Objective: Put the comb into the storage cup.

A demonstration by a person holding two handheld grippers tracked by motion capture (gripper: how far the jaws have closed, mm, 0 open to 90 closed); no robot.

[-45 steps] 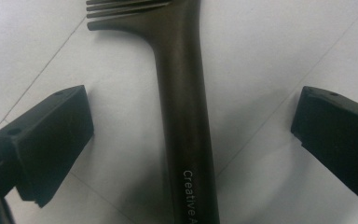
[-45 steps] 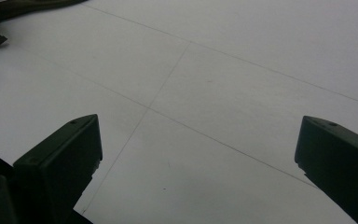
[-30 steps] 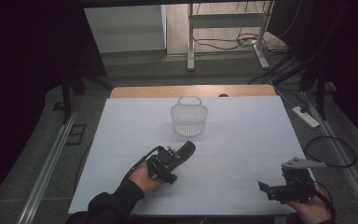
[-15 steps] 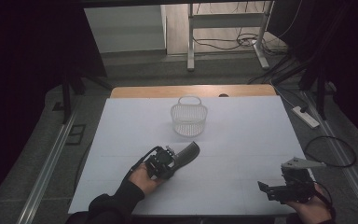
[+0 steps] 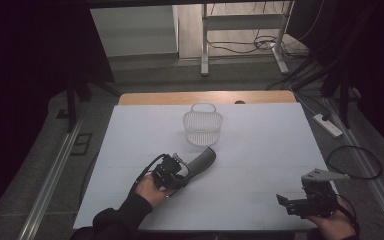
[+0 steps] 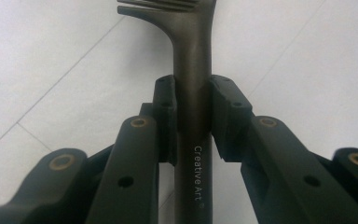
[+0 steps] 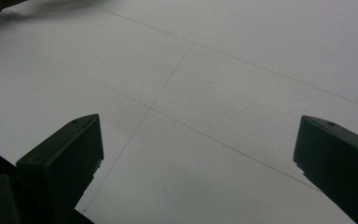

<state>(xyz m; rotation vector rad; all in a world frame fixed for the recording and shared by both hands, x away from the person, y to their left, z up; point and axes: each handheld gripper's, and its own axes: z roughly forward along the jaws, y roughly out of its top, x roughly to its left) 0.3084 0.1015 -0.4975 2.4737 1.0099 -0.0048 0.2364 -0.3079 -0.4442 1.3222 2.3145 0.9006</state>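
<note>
Dark grey plastic comb with a long handle (image 6: 193,93) is clamped mid-handle in the left tool (image 5: 182,170), low over the white surface (image 5: 260,150) near the white mesh basket (image 5: 203,126). Lift level and keep it pinched. Right tool (image 5: 286,202) sits spread wide, holding nothing.

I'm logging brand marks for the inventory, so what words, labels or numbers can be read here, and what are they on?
"Creative Art": pale lettering running along the dark utensil handle, read in the left gripper view, where the left gripper is shut on it. A tiny mark follows the words; too small to read.
Basket, table, right gripper: no lettering visible.
</note>
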